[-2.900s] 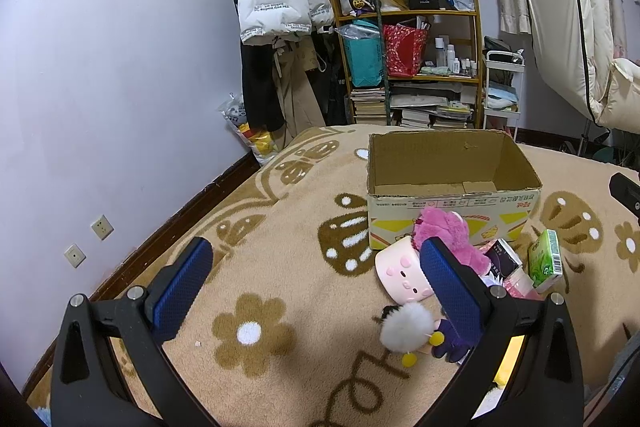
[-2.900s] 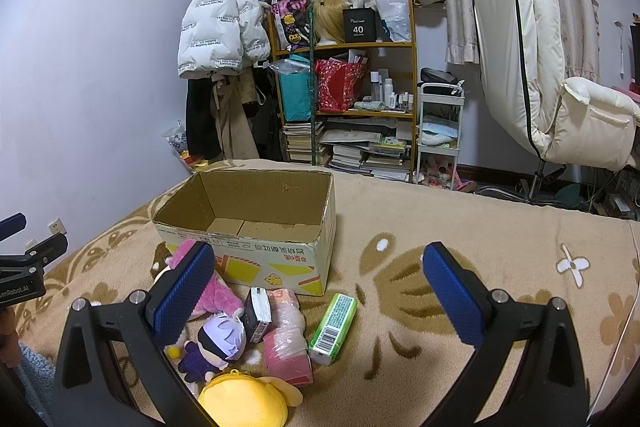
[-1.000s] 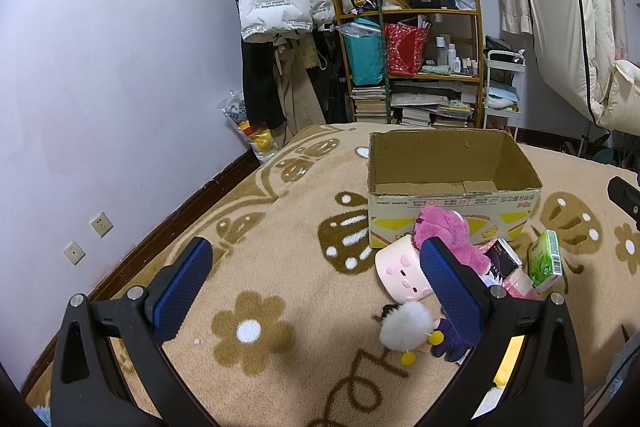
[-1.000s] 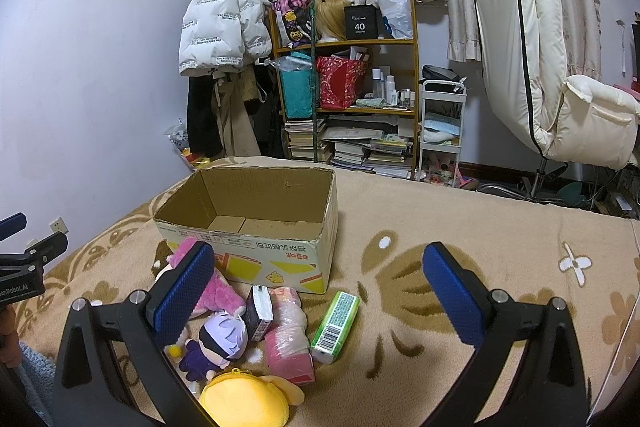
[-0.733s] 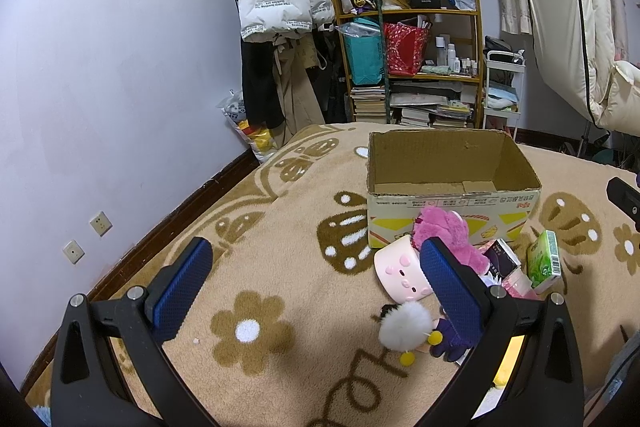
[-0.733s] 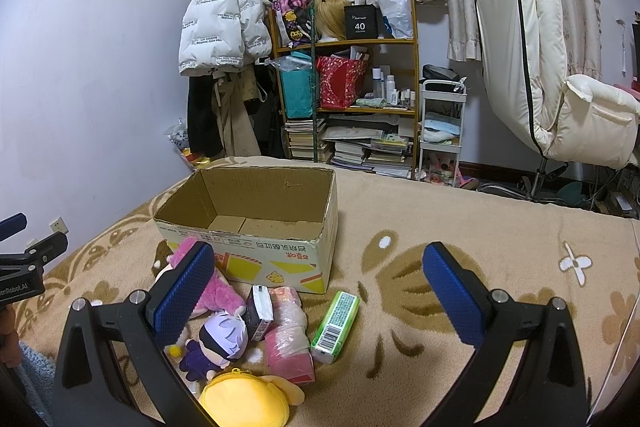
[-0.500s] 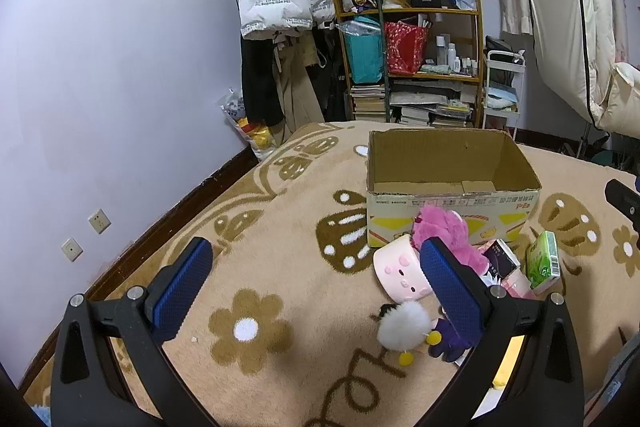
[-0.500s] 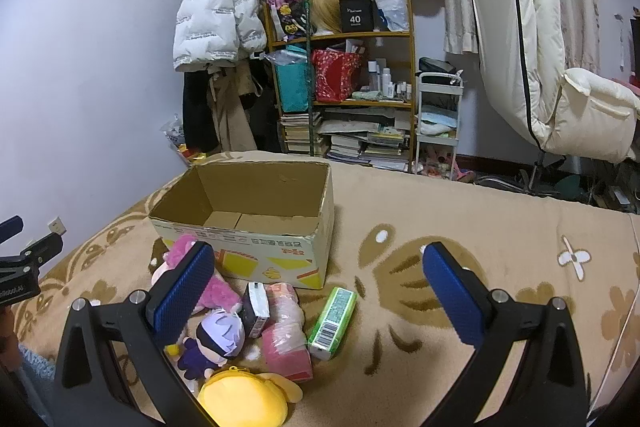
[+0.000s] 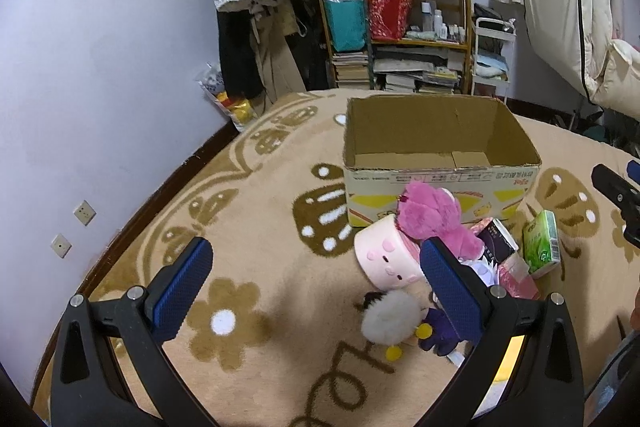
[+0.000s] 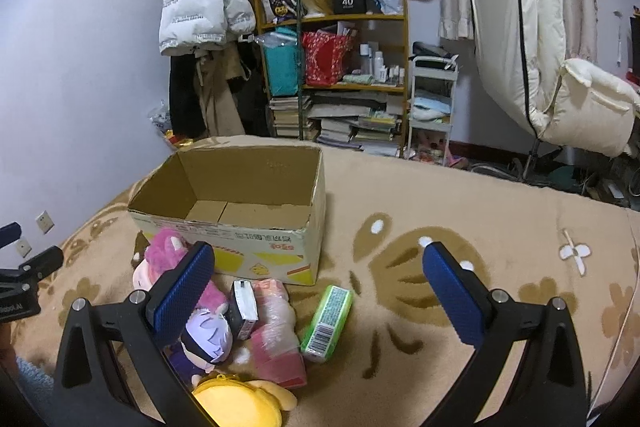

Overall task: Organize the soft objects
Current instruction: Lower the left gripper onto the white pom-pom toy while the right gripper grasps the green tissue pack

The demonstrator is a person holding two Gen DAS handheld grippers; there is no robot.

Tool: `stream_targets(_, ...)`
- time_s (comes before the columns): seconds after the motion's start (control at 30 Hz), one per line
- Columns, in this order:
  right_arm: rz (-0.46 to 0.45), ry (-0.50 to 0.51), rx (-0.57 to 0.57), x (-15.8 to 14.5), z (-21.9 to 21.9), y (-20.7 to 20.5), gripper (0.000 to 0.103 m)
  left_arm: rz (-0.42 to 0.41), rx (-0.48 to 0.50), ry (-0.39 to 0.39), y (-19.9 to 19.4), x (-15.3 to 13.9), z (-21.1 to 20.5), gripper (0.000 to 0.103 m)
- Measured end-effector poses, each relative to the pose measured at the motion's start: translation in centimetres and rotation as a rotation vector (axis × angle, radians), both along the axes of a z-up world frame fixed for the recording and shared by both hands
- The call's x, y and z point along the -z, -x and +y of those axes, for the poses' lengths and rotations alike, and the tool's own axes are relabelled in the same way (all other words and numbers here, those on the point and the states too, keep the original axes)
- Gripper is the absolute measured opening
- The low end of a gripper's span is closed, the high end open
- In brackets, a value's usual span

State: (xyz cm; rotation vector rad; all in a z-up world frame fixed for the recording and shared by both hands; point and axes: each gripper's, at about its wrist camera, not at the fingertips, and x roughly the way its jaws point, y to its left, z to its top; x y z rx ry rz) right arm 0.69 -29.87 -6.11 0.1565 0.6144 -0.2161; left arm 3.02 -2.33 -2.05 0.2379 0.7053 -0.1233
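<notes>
Yellow plush (image 10: 236, 405) sits half hidden behind the right tool (image 10: 320, 291).

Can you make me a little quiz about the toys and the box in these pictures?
1. True or false: the cardboard box already has toys inside.
2. Which lies nearest the green packet? A) pink wrapped packet B) yellow plush C) pink plush
3. Fill in: the left gripper and the right gripper are both ____, holding nothing.

Key: 1 false, the box is empty. 2 A. 3 open.
</notes>
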Motion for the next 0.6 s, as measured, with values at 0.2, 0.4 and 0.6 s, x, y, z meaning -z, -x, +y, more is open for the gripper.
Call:
stream_targets(0.2, 0.054, -0.021, -0.018, 1.5, -0.4, -1.9, 0.103, 0.067, 0.034, -0.020, -1.9, 1.8, -1.6, 0.102)
stream_targets(0.4, 0.133, -0.056, -0.023, 3.3, -0.9, -3.4, 0.103, 0.178, 0.055, -0.034, -3.3, 4.2, -2.4, 0.102)
stream_targets(0.6, 0.215, -0.068, -0.003, 4.8, -1.5, -4.5, 0.103, 0.278, 0.059, -0.046, -4.2, 6.1, -3.0, 0.102)
